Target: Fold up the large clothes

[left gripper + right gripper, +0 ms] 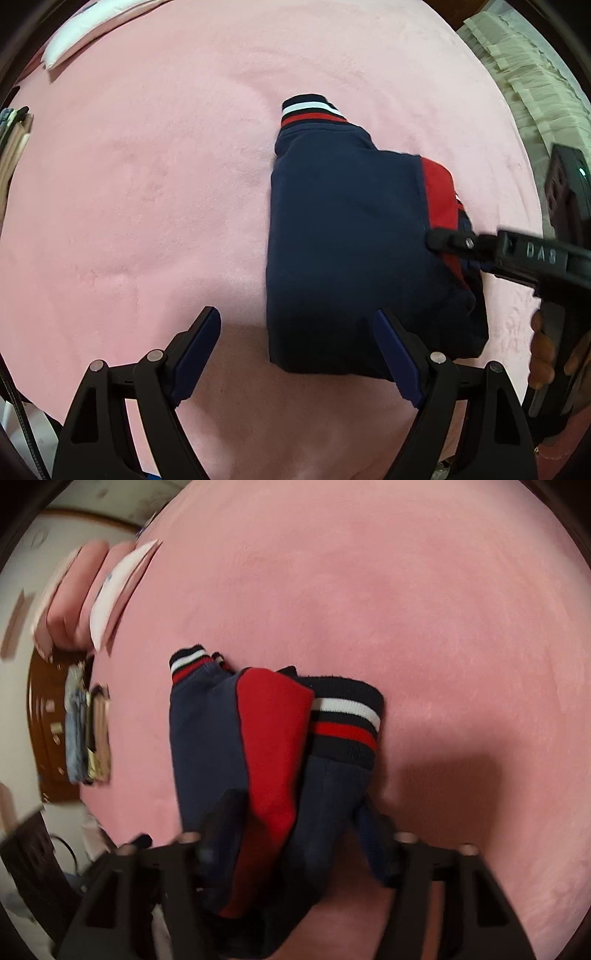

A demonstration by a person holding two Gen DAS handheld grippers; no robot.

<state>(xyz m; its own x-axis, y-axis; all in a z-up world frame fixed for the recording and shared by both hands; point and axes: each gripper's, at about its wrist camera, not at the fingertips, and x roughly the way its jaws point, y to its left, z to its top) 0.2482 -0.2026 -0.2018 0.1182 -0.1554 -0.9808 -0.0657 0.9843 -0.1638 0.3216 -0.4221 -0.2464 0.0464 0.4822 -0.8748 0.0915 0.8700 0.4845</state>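
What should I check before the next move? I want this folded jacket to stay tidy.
1. Left gripper clear of the cloth: ok, jaws wide apart, nothing between them.
2. Right gripper released: cannot tell; the jacket lies between its partly parted fingers.
3. Navy body folded flat on the pink blanket: ok.
4. Striped cuff tucked in: not ok, it pokes out at the far end.
5. Red panel and second striped band squared up: not ok, bunched on the right side.
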